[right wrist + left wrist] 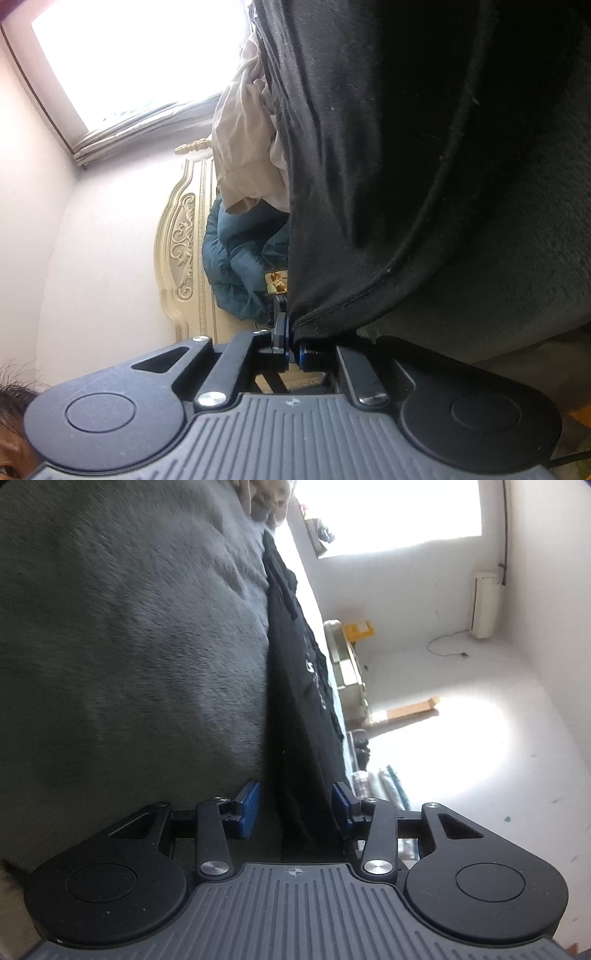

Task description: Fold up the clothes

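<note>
The black shirt (299,686) lies spread on the grey blanket (129,646) of the bed. Its edge runs between the blue pads of the left hand-held gripper (295,808), which stand apart. The right hand-held gripper (293,345) is pinching the shirt's stitched hem (332,317); the cloth is dark, with faint pale print.

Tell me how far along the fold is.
Done: the black shirt lies flat on the grey blanket. In hand: the right gripper is shut on the shirt's hem corner; the left gripper stands open astride an edge, pads not pressing. Left: close the left, then fold. No finished fold shows yet, and the beige clothes still lie crumpled.
</note>
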Demonstrator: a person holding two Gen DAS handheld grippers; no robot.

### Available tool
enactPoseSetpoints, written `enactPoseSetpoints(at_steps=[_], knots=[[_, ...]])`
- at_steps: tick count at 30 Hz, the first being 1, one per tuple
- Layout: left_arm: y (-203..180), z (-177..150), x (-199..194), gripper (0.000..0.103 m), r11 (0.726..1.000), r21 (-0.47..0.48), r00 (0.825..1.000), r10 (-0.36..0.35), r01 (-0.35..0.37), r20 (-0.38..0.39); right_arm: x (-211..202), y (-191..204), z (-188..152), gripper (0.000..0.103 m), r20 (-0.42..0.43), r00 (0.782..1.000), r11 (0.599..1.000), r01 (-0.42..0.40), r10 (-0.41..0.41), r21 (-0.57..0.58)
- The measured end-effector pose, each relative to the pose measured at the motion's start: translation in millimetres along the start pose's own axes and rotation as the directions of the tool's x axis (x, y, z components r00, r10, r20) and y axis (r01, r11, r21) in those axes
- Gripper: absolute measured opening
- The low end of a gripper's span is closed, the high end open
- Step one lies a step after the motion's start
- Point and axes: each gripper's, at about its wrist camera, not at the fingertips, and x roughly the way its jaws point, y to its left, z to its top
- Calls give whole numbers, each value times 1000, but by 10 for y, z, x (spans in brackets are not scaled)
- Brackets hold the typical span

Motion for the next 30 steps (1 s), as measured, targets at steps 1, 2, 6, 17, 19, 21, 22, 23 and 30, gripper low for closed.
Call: enactPoseSetpoints(at_steps=[1,2,6,17,19,21,22,23,30], knots=[[1,25,38,43,1000,-6,1000,-10,10,-7,-11,1,9,5,0,1000,1000,-4,4,-3],[7,46,73,43,1000,-16,1000,-16,16,-14,-16,7,17,5,2,1000,1000,-6,6,-4],[26,91,179,43,998,-51,998,-44,42,-36,-40,21,46,5,13,999,999,-40,40,10],[33,-10,241,47,989,-115,992,-101,92,-73,4,58,91,5,18,996,996,-91,91,20],[67,-26,209,47,985,-137,991,-118,108,-69,-34,73,106,5,24,994,994,-112,111,20],[103,-39,189,47,980,-158,989,-135,124,-64,-38,99,125,5,15,994,994,-111,111,5],[116,-47,184,47,978,-166,988,-141,130,-62,-37,100,125,5,7,995,995,-104,104,1],[115,-54,192,47,977,-168,988,-141,129,-63,-39,82,122,5,-4,996,996,-94,94,3],[51,-76,183,35,993,-108,995,-58,49,-85,-3,59,113,8,-83,996,999,3,-6,-38]])
